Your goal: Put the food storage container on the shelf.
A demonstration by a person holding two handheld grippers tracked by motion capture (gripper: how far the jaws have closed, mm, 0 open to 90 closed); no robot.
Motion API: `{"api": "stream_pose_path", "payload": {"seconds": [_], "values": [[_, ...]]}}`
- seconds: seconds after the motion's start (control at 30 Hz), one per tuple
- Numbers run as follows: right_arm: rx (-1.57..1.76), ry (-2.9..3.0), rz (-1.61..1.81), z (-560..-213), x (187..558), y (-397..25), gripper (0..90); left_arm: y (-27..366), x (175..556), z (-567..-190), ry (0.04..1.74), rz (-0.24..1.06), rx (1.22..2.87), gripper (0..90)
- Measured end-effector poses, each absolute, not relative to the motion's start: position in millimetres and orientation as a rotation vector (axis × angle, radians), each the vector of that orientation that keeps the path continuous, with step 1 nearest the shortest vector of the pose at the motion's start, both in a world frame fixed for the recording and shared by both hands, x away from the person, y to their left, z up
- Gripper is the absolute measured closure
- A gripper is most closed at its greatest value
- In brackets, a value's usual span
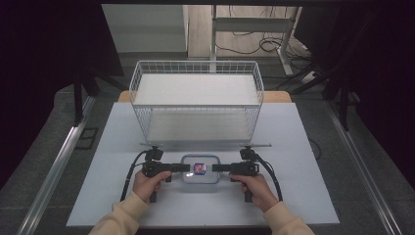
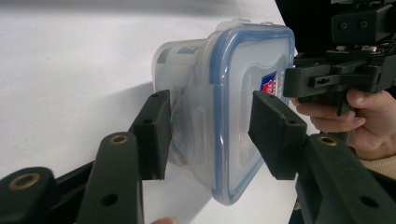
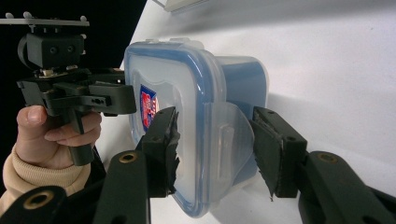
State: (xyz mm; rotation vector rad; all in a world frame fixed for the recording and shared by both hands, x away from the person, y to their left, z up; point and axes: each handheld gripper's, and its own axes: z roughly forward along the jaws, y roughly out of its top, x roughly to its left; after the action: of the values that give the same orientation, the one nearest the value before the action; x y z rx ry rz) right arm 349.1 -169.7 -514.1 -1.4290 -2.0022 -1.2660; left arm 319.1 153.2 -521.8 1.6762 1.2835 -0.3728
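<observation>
Left tool (image 2: 208, 135) and right tool (image 3: 212, 151) spread around container (image 1: 200, 169) clips, contents unreadable.

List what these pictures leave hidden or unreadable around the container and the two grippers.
- Contents of the container: high view too small; in the left gripper view the cloudy wall blurs them.
- Sticker print: blurred in the right gripper view, partly behind a jaw.
- Whether the left gripper or right gripper touches the latch flaps: the jaws straddle them, contact unclear.
- Basket bottom: high view, wire mesh hides it.
</observation>
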Motion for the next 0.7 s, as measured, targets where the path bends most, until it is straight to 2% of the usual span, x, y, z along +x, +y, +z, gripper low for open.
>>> {"api": "stream_pose_path", "payload": {"seconds": [0.7], "values": [[-1.405,-2.043,-1.336,-492,344,-172,52.3,152,317,-499,1.236,-0.325,1.681,49.8]]}}
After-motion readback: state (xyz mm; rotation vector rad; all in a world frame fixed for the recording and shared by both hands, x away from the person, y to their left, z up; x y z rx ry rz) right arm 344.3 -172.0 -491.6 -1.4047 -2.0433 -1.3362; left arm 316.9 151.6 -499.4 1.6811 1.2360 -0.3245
